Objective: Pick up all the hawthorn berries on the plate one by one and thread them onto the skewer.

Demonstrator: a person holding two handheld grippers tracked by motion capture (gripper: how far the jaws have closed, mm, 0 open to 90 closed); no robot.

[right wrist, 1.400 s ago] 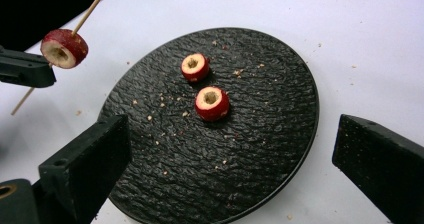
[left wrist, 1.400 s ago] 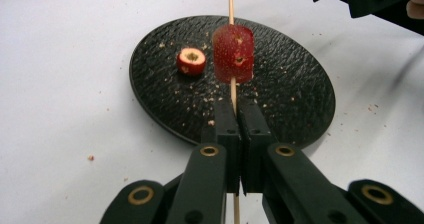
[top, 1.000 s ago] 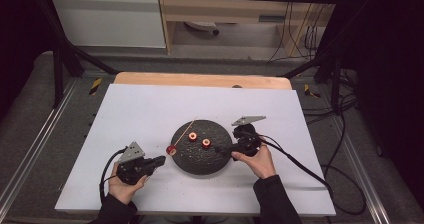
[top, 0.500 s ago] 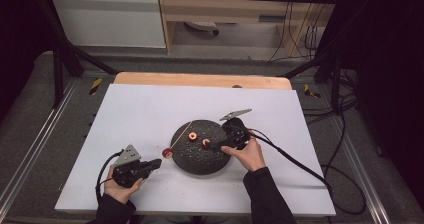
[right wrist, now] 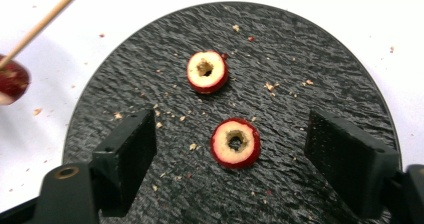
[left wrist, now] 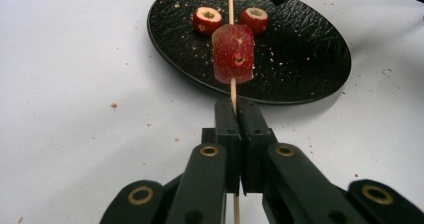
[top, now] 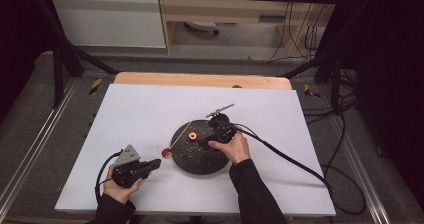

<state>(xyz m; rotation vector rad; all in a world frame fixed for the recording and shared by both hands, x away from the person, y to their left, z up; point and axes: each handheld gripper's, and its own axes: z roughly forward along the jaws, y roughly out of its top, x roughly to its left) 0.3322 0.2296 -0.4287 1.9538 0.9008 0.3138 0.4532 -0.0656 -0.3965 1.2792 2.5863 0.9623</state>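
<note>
My left gripper (left wrist: 234, 111) is shut on a thin wooden skewer (left wrist: 231, 4) that carries one red cored fruit piece (left wrist: 233, 54); it rests at the table's front left (top: 156, 164). The skewer points over a black textured plate (top: 192, 160). Two more cored fruit pieces lie on the plate (right wrist: 300, 74): one farther off (right wrist: 207, 72) and one (right wrist: 235, 143) between the pads of my right gripper (right wrist: 237, 154). Those jaws have just been closing, but both pads (right wrist: 131, 146) still stand apart from the fruit. In the high view the right gripper (top: 204, 143) hovers over the plate.
White table sheet (top: 150, 109) lies around the plate, with crumbs scattered on it. A wooden strip (top: 200, 79) runs along the far edge. The right gripper's cable (top: 290, 159) trails to the right across the table. Black frame legs stand beyond the table.
My right gripper has moved left from the plate's right rim to over the plate, covering one fruit piece in the high view. The left gripper and skewer have stayed put.
</note>
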